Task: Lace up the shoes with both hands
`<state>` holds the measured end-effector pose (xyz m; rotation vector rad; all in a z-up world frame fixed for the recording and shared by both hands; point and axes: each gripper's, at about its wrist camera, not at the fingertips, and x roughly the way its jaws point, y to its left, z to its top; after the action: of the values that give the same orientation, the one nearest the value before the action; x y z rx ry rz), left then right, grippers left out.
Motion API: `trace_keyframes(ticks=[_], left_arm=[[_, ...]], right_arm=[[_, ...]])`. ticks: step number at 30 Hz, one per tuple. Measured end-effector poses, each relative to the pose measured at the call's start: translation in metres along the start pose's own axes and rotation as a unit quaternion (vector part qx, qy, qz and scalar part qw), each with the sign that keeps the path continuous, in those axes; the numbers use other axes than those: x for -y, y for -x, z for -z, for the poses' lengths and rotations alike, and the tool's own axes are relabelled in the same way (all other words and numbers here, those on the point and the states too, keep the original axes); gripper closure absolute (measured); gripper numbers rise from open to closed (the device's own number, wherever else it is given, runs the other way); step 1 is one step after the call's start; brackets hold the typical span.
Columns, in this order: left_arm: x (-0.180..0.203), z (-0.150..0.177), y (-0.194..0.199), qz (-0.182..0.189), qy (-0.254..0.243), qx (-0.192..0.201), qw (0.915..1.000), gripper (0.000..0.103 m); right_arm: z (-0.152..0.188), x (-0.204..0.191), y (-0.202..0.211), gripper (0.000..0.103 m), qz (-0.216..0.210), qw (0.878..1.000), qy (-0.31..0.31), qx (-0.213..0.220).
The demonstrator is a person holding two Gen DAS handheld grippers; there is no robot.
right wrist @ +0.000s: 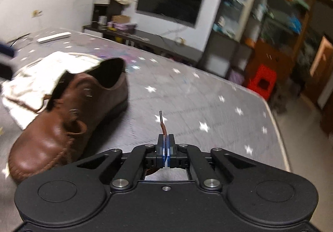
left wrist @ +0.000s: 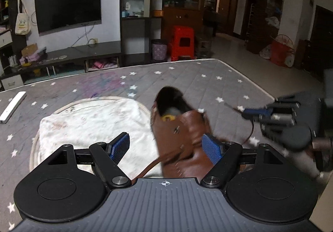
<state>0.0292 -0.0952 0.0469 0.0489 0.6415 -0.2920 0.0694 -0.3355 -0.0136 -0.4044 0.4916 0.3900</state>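
Starred mattress (right wrist: 187,94), right gripper (right wrist: 165,144) pinching lace (right wrist: 163,125)

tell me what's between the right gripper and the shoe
Only the brown lace it pinches, trailing back to the shoe over bare starred mattress. The left wrist view shows that stretch best.

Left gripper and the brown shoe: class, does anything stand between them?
Nothing visible does. The left gripper is open, with the brown shoe directly ahead and one finger already against its side. The white cloth lies beside the shoe, not between them.
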Motion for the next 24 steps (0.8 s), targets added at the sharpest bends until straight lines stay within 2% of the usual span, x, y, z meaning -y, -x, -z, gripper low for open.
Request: trace_keyframes(ticks=[4, 8, 12, 20, 24], left_arm=[[0.004, -0.017, -0.018, -0.012, 0.010, -0.020, 0.9997, 0.026], [0.005, -0.029, -0.033, -0.013, 0.023, -0.042, 0.9988, 0.027], [-0.002, -0.037, -0.042, 0.005, 0.045, -0.067, 0.9967, 0.040], [-0.013, -0.038, -0.062, 0.011, 0.067, -0.105, 0.9921, 0.044], [-0.022, -0.037, -0.067, 0.013, 0.076, -0.114, 0.9905, 0.052]], right_arm=[[-0.012, -0.018, 0.011, 0.101, -0.002, 0.998, 0.056, 0.023], [-0.013, -0.023, 0.020, 0.101, -0.008, 0.996, 0.081, 0.033], [-0.014, -0.027, 0.026, 0.101, -0.017, 0.994, 0.103, 0.039], [-0.012, -0.044, 0.034, 0.101, -0.033, 0.986, 0.156, 0.053], [-0.014, -0.054, 0.038, 0.101, -0.039, 0.979, 0.192, 0.062]])
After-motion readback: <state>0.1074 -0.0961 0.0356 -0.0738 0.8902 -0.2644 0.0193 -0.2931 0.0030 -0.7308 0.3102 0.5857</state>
